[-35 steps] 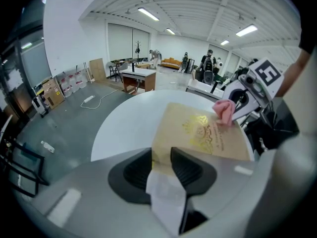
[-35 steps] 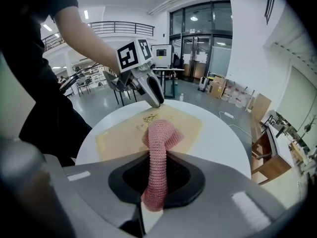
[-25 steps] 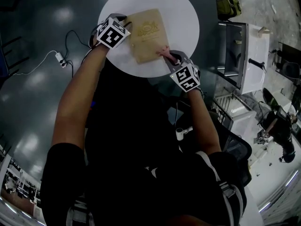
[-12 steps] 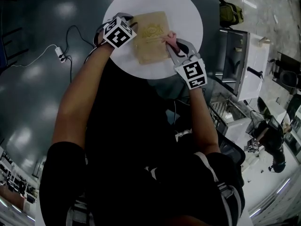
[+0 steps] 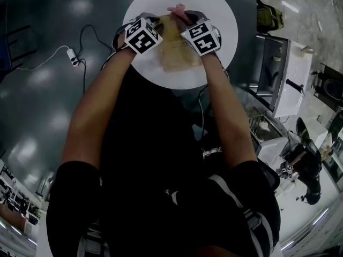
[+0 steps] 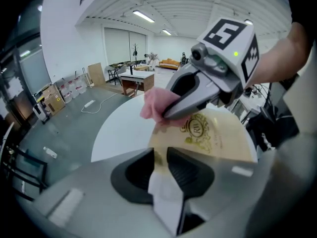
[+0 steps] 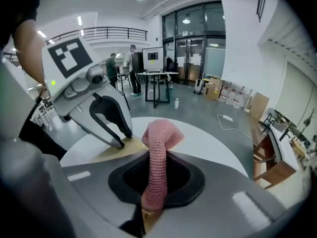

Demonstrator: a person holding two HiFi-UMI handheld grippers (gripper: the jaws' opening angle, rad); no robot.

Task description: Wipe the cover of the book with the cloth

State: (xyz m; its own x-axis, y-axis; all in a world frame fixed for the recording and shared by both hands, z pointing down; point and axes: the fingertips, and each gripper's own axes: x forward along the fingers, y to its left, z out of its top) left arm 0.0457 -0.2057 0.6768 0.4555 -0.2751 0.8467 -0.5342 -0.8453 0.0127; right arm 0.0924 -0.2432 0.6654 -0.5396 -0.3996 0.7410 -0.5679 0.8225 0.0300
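A tan book (image 5: 177, 55) with a gold emblem lies on the round white table (image 5: 214, 4). My left gripper (image 5: 156, 28) is at the book's left edge. In the left gripper view (image 6: 159, 158) its jaws are closing, with the book's edge (image 6: 213, 133) filling the gap between them. My right gripper (image 5: 183, 19) is shut on a pink knitted cloth (image 5: 178, 8) at the book's far end. In the right gripper view (image 7: 156, 180) the cloth (image 7: 159, 138) stands up from between the jaws. The left gripper view shows the cloth (image 6: 153, 108) resting against the cover.
A power strip with cable (image 5: 69, 66) lies on the dark floor to the left. At the right stand a white cabinet (image 5: 281, 74) and a green bag (image 5: 266, 12). A person (image 5: 311, 170) is at the far right.
My right gripper has carried the cloth from the book's near right corner up across the cover to its far end. The left gripper has stayed at the book's left edge.
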